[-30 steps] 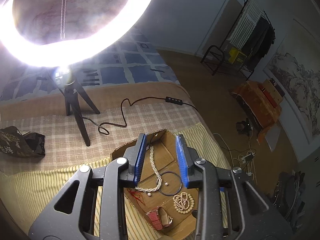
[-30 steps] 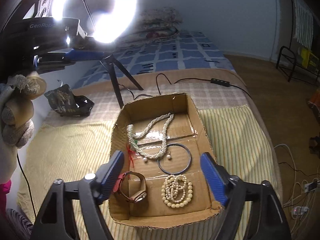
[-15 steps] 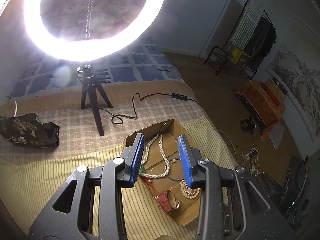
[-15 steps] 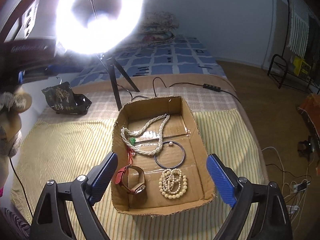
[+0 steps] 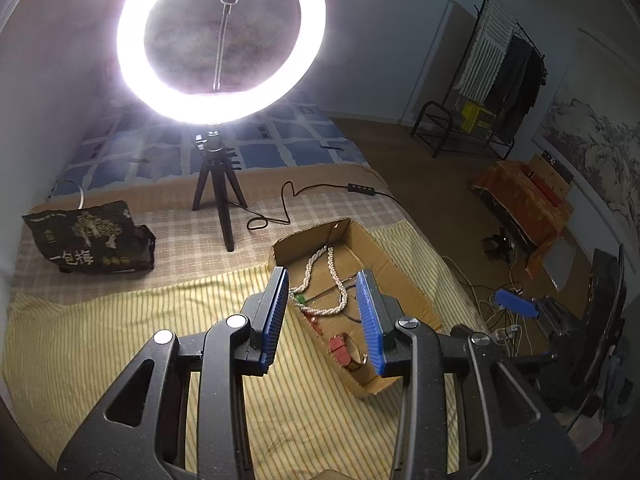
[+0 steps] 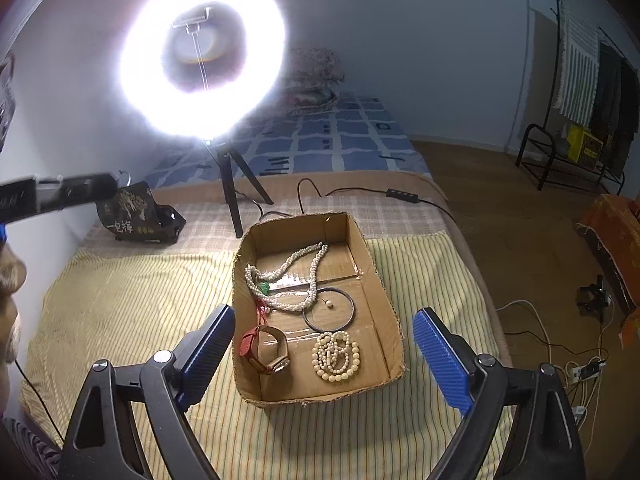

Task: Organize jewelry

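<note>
Yellow striped blanket [image 6: 132, 312] covers the near end of the bed, with a checked cloth [image 6: 400, 216] past it and a blue patterned cover [image 6: 340, 144] at the far end. Ring light [image 6: 202, 56], lit, stands on a black tripod [image 6: 234, 196] on the checked cloth; its cable [image 6: 400, 194] trails right across the bed. Dark printed bag [image 6: 138, 216] lies left of the tripod. Clothes rack [image 6: 580, 120] stands far right by the wall.

Cardboard box [image 6: 390, 308], open at the top, sits on the blanket near the right edge of the bed. All the jewelry is inside it: pearl necklace [image 6: 298, 276] with a green bead at the far left, dark bangle [image 6: 329, 309] just right of it with a small pearl stud [image 6: 329, 303] inside its ring, red-strap watch [image 6: 266, 350] at the near left, coiled cream bead bracelet [image 6: 337, 356] at the near right beside the watch.

Right gripper [image 6: 324, 354] hangs over the near end of the box, blue fingers [image 6: 438, 356] spread wide, nothing between them, not touching the box. Left gripper [image 5: 322, 316] sits above the box's left side, jaws partway apart and just been opening a bit, empty; necklace and watch show through the gap, well below.
</note>
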A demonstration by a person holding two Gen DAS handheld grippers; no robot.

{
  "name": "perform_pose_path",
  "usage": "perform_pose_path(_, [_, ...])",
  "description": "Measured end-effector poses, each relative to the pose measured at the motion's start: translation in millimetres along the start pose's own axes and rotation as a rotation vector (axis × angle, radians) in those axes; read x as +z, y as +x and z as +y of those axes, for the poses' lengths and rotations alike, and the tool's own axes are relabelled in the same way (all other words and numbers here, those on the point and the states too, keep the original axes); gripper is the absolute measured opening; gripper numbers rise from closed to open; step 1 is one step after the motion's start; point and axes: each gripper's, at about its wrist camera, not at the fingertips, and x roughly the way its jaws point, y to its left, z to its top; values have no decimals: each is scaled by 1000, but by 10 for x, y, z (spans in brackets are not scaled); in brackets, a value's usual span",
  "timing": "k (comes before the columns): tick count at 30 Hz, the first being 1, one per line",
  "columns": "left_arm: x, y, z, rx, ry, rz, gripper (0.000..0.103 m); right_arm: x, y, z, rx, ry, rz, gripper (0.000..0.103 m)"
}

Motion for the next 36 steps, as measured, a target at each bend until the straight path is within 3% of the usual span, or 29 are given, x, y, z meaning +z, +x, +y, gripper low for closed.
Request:
perform_pose_path(3, [-108, -177, -4, 10, 11, -11, 35, -32, -97, 35, -2, 7, -18, 101])
perform_pose_path(11, [-444, -573, -15, 67, 65, -68, 35, -95, -383, 218, 1, 8, -85, 102])
perform_pose_path(14, [-583, -692, -4, 89, 82, -94, 50, -142, -455, 299, -3, -1, -101, 102])
perform_pose_path(20, [-776, -827, 76, 127, 87, -127, 55, -213, -562, 409, 3, 1, -135, 103])
perform_pose_path(24, [-857, -900, 157, 140, 64, -164, 73, -251, -614, 471, -9, -7, -160, 103])
perform_pose_path(32, [-972, -980, 195, 175, 90, -216, 85, -293, -639, 505, -2, 9, -191, 103])
perform_pose_path(36, [-1032, -1025, 203, 176, 91, -235, 98, -278, -650, 563, 3, -2, -208, 103])
